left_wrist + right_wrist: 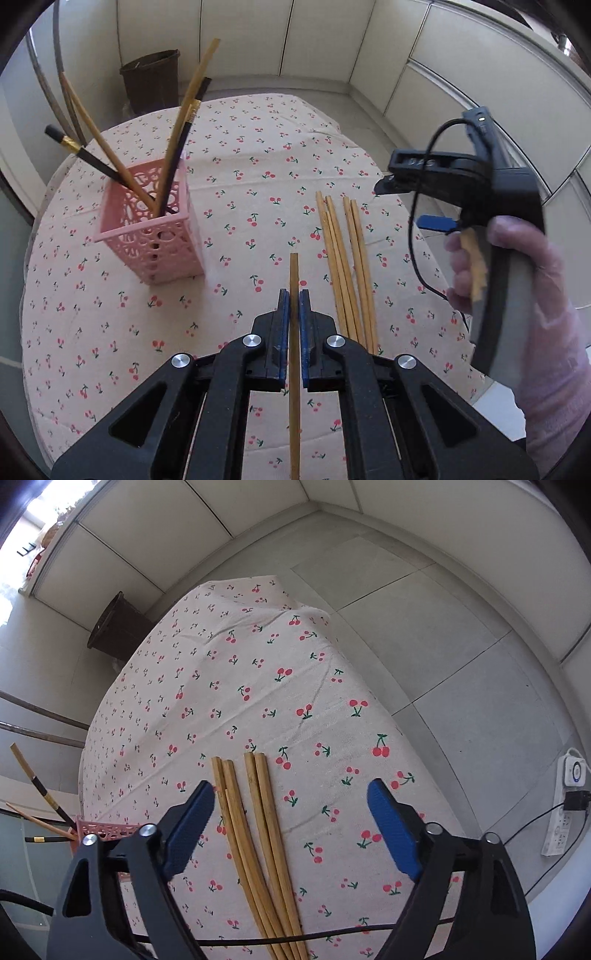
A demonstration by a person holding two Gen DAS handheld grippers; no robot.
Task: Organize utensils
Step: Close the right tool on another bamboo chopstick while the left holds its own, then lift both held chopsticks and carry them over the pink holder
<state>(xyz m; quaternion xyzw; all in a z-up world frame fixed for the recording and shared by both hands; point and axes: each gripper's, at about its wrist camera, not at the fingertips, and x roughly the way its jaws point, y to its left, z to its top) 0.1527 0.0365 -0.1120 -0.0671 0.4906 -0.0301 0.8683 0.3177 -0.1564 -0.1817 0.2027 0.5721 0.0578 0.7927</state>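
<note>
The left gripper point(294, 306) has its blue-padded fingers point(283, 317) pressed in on a single light wooden chopstick point(294, 350), which runs straight out between them. The stick's far tip shows just past the pads, while its near end is cut off by the bottom edge of the left wrist view. Whether it touches the cloth below cannot be told.

Ahead and to the left stands a pink perforated plastic holder point(151, 236) on the cherry-print tablecloth point(258, 155). Several sticks lean out of it at different angles: pale wooden ones and dark ones with gold bands point(177, 155). Their lower ends are hidden inside the basket, so an exact count is hard to make. In the right wrist view only a corner of the holder point(107, 829) peeks out behind the gripper's black frame.

To the right of the held stick lies a loose bunch of wooden chopsticks point(347, 266) flat on the cloth, roughly parallel and touching one another. Their near ends are covered by the left gripper's body. The right wrist view shows the same bunch point(255, 830) running off the lower edge, crossed by a black cable point(332, 934).

The right gripper point(291, 823) hangs above that bunch with its blue pads point(391, 830) spread wide and nothing between them. From the left camera it point(402, 201) appears side-on, held in a gloved hand point(517, 280), its fingertips largely hidden by its own housing.

A dark brown bin point(151, 81) stands on the floor beyond the table, and a white power strip point(565, 805) lies on the grey tiles.
</note>
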